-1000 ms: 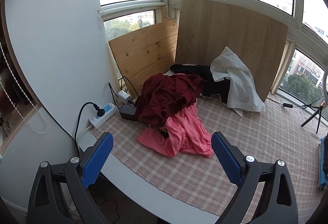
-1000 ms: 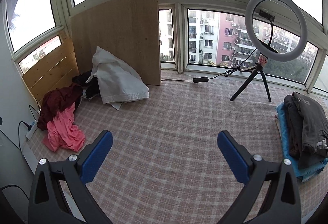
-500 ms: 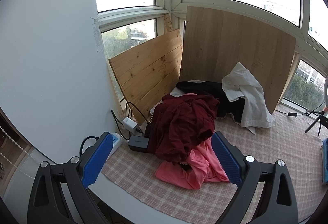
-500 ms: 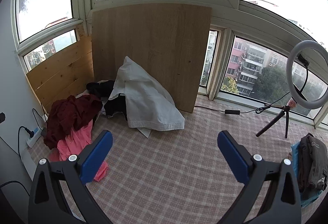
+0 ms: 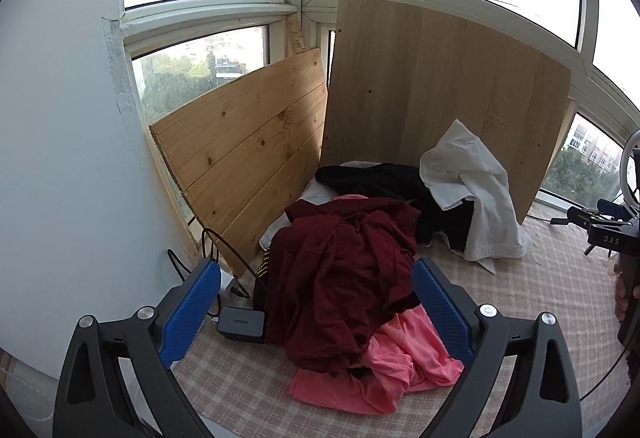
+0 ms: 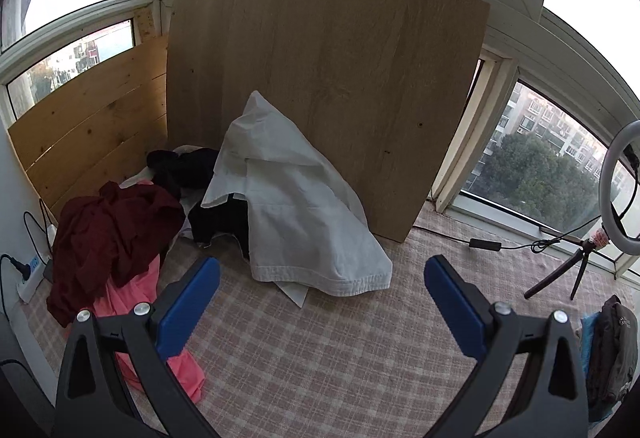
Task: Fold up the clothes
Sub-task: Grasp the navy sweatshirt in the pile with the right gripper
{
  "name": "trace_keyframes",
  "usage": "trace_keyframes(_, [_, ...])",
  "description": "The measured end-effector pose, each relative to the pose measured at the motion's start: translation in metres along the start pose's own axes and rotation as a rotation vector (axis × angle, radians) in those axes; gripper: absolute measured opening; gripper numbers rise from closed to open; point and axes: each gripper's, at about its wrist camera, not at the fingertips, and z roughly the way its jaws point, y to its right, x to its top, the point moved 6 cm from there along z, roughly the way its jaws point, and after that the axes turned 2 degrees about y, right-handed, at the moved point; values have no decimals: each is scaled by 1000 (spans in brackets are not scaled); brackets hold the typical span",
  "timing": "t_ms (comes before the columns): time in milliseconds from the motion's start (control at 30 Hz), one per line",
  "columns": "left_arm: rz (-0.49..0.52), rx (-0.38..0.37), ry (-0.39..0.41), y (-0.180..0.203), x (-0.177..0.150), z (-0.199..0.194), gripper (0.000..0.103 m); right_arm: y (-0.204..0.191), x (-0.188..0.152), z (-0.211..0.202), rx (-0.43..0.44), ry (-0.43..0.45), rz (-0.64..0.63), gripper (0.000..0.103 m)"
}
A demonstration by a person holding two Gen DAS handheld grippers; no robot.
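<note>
A heap of unfolded clothes lies in the corner on a checked cloth point(image 6: 320, 350). A dark red garment point(image 5: 344, 278) is crumpled on top of a pink one point(image 5: 400, 370). Behind them lie a black garment point(image 5: 380, 177) and a white one point(image 5: 480, 205). My left gripper point(image 5: 316, 306) is open, its blue pads either side of the dark red garment, close in front of it. My right gripper point(image 6: 320, 302) is open just short of the white garment point(image 6: 304, 213), with the dark red garment point(image 6: 108, 238) and pink garment point(image 6: 136, 290) to its left.
Two wooden boards point(image 6: 328, 85) lean against the windows behind the heap. A power strip point(image 6: 28, 278), a black charger point(image 5: 242, 322) and cables lie at the left edge. A ring light on a tripod point(image 6: 616, 189) and folded clothes point(image 6: 612, 350) stand at the right.
Both grippers have moved forward toward the heap; the clothes now look larger and nearer. The right view has swung left, away from the ring light. Both stay open.
</note>
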Motion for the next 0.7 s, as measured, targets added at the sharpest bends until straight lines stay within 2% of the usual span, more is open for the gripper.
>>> trace_keyframes(133, [-54,-43,-47,3,-5,35,97,-30,14,42,129,-54,15,103])
trace_keyframes(200, [-66,-44,-67,6,-7,50,97,-57,15,61,196,-77,-22,97])
trace_keyframes(267, [-63,-26,-88,8,-9,63,97,-86,10,85,235,-116,-80,82])
trace_keyframes(333, [-58,-18,-106,9,-12,72,97,-111,3,109,255,-151,-133,81])
trace_keyframes(500, [-39,10,-147,7,-19,87,97,-140,-22,187,196,-263,-166,81])
trace_keyframes(567, [-39,27,-157,4,-20,92,97,-135,-21,208,133,-272,-136,81])
trace_keyframes(700, [-52,24,-168,0,-20,99,97,-117,-4,237,6,-236,-73,81])
